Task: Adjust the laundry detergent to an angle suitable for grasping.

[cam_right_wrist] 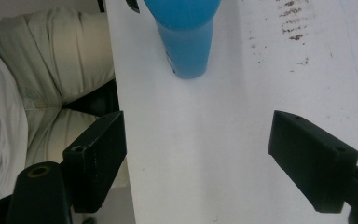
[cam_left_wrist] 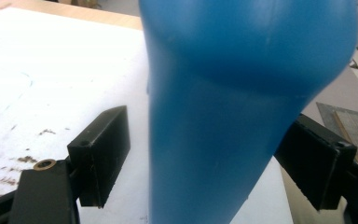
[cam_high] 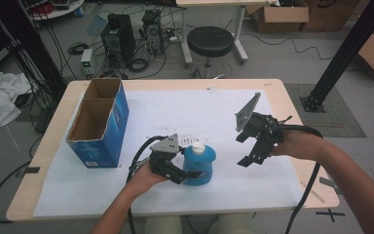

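Bottle (cam_high: 199,164), blue with a white cap, stands upright on the white sheet (cam_high: 199,117) near the near edge of the desk (cam_high: 277,87), a little left of the middle. The left gripper (cam_high: 177,171) sits just left of it, its fingers (cam_left_wrist: 100,149) spread on either side of the blue body; a gap shows at the left finger, and at the right one I cannot tell contact, so the bottle stands between them unclamped. The right gripper (cam_high: 251,151) hovers to the right, well apart from the bottle, fingers (cam_right_wrist: 95,154) wide and empty over bare sheet. A blue cardboard box (cam_high: 100,122), open at the top, stands by the left edge. Between box, bottle and far edge the sheet lies open.
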